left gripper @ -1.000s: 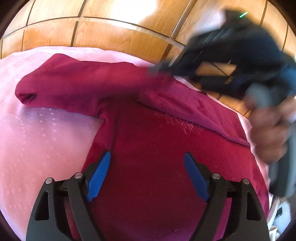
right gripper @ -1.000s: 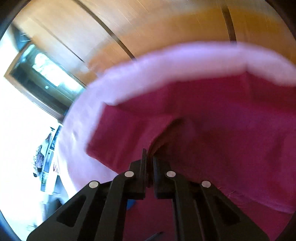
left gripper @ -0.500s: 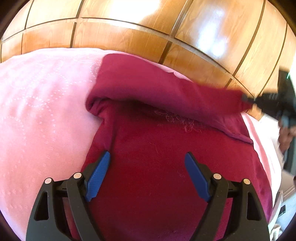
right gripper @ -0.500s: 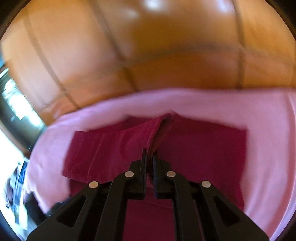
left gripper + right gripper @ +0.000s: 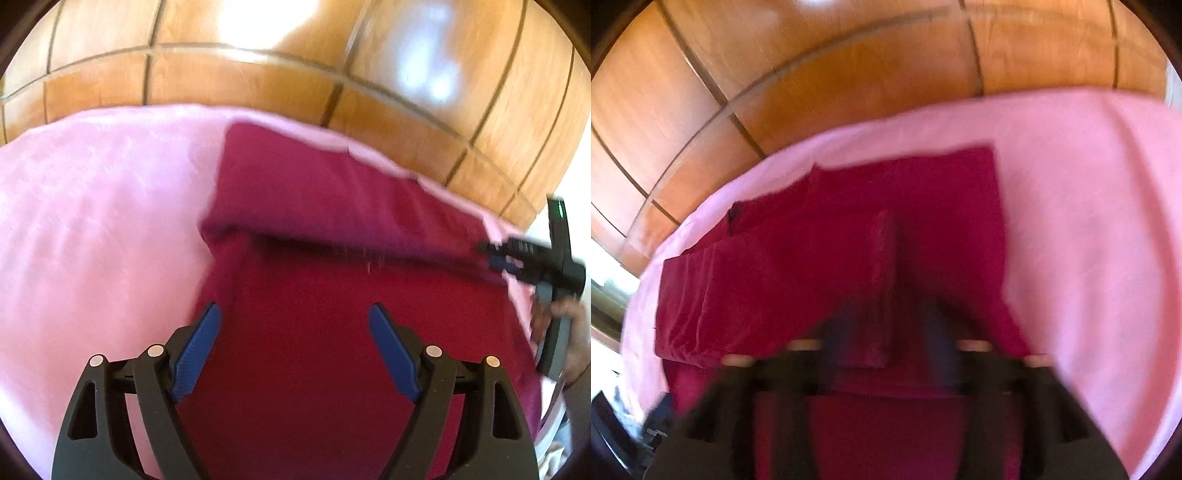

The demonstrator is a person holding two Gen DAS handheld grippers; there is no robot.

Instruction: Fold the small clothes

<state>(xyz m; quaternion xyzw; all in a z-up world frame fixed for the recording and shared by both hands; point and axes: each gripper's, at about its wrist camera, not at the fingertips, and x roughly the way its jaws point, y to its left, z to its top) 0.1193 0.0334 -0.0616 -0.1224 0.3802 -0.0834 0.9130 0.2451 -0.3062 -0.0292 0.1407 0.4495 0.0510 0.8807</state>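
One sleeve (image 5: pixel 332 195) is now laid folded across the dark red garment (image 5: pixel 332 350) on the pink-covered bed (image 5: pixel 92 221), where a second ago it was spread out leftwards. The left gripper (image 5: pixel 295 347) is held over the garment, jaws wide apart. The right gripper (image 5: pixel 495 254) is blurred; its jaws, earlier clamped on cloth, cannot be judged.

You have nothing to read here: no words, labels, brand marks or numbers show in either wrist view. The dark red garment (image 5: pixel 332 332) carries no legible print, and the pale stitching near the fold at about 12 o'clock from your left gripper (image 5: pixel 295 347) is too blurred to make out. The right wrist view is blurred throughout.
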